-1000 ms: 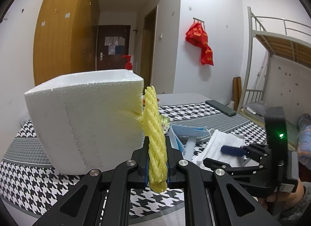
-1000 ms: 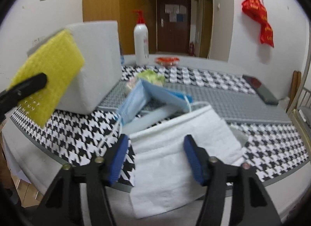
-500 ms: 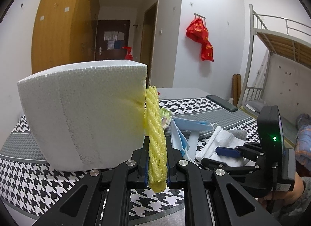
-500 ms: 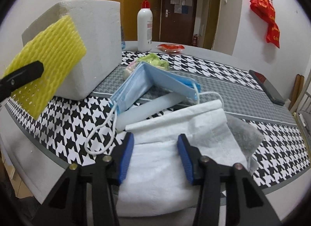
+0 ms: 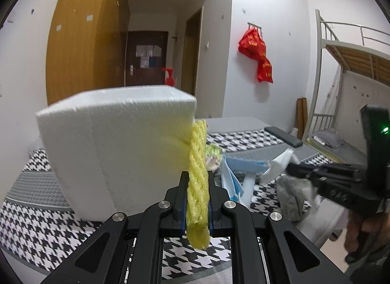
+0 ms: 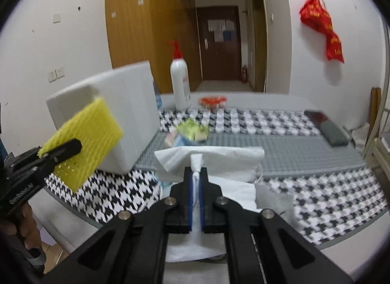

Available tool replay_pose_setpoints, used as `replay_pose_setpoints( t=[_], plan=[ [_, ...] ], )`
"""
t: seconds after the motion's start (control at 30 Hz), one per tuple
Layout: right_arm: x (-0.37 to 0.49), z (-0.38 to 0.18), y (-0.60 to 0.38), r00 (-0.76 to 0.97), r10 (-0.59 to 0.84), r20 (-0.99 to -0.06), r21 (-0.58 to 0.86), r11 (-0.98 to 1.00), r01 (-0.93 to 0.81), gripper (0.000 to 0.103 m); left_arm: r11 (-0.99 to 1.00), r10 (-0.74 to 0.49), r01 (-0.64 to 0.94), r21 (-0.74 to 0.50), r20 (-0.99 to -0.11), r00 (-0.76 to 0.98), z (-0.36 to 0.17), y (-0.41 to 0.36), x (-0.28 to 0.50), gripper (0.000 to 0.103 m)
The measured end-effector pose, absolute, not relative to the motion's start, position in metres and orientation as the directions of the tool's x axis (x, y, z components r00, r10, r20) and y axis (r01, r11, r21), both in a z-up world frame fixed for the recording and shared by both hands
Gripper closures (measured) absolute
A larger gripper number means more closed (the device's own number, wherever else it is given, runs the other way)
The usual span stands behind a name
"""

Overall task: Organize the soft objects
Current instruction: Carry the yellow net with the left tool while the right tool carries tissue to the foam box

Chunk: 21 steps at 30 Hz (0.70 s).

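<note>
Now your left gripper [image 5: 198,201] is squeezed tight on the yellow foam net [image 5: 198,181]. Its long side runs away from you, along the fingers, and it stands on its thin edge. It is just to the right of the big white foam block [image 5: 117,152], and you cannot tell if the two touch.

Your right gripper [image 6: 195,190] is pinched on a fold of the white tissue [image 6: 209,162]. The pinched strip points straight ahead, and the rest of the tissue spreads out wide across the checkered table [image 6: 329,201], right of the foam block.

Only the right view shows the flat, wide face of the yellow net, tilted up toward the block. It also shows the whole white pump bottle [image 6: 180,86] behind the block and a red thing behind that. Only the left view shows the blue face mask [image 5: 234,174] and a gray cloth [image 5: 292,196] to the right of the block, with your right gripper above them.
</note>
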State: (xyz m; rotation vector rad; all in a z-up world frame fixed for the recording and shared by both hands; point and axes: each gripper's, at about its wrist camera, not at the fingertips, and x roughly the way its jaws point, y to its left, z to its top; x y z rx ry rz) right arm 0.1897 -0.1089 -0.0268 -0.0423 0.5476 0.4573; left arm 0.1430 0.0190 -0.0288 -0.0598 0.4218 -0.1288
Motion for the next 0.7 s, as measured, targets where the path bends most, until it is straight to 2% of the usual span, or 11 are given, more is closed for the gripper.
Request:
replay_pose_setpoints(
  t=[0.5, 0.7],
  plan=[
    [0.154, 0.020, -0.113, 0.817, 0.436, -0.378, 0.058, 0.892, -0.449, 0.097, 0.995, -0.100, 0.089, -0.048, -0.314, 0.944, 0.007, 0.026, 0.112, 0.090],
    [0.143, 0.022, -0.107, 0.807, 0.473, -0.354, 0.060, 0.873, -0.485, 0.097, 0.997, -0.077, 0.073, -0.025, -0.282, 0.956, 0.018, 0.024, 0.095, 0.092]
  ],
)
